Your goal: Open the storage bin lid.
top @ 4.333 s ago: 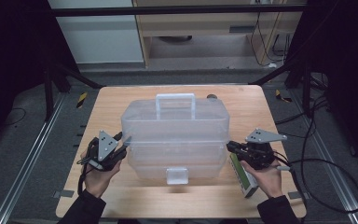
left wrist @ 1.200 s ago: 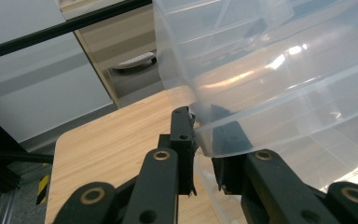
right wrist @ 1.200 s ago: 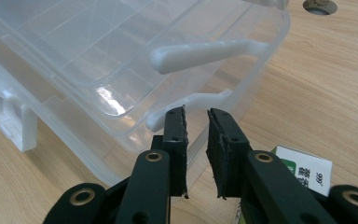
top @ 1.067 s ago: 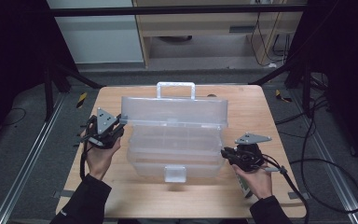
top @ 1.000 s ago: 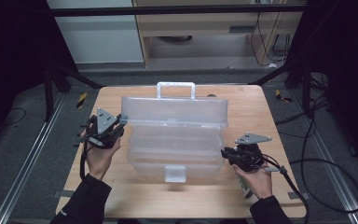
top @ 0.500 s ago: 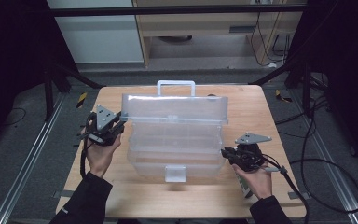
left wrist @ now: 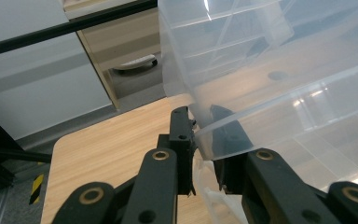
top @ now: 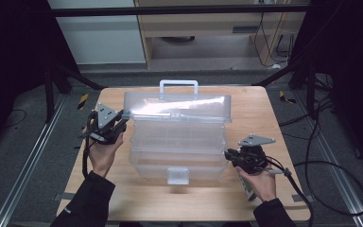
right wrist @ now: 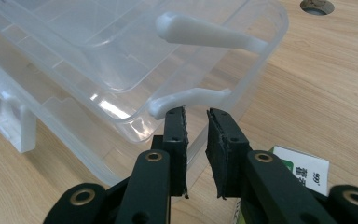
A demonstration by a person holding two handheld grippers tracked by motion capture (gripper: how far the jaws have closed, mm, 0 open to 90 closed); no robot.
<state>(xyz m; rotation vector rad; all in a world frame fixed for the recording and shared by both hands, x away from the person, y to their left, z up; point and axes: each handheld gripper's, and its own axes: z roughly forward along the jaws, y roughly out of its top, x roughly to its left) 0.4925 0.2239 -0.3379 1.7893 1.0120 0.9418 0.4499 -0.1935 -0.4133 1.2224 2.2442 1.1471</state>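
Clear plastic storage box sits at the middle of the wooden table, its lid tilted up along the far side with the white carry handle above it and a white latch hanging at the near front edge. At the box's left end, the left gripper has its jaws pinching the lid's thin corner edge, as the left gripper view shows. At the right end, the right gripper rests beside the box's lower wall; in the right gripper view its jaws stand slightly parted just below a small moulded side tab, with nothing between them. A green-and-white card lies on the table under the right hand.
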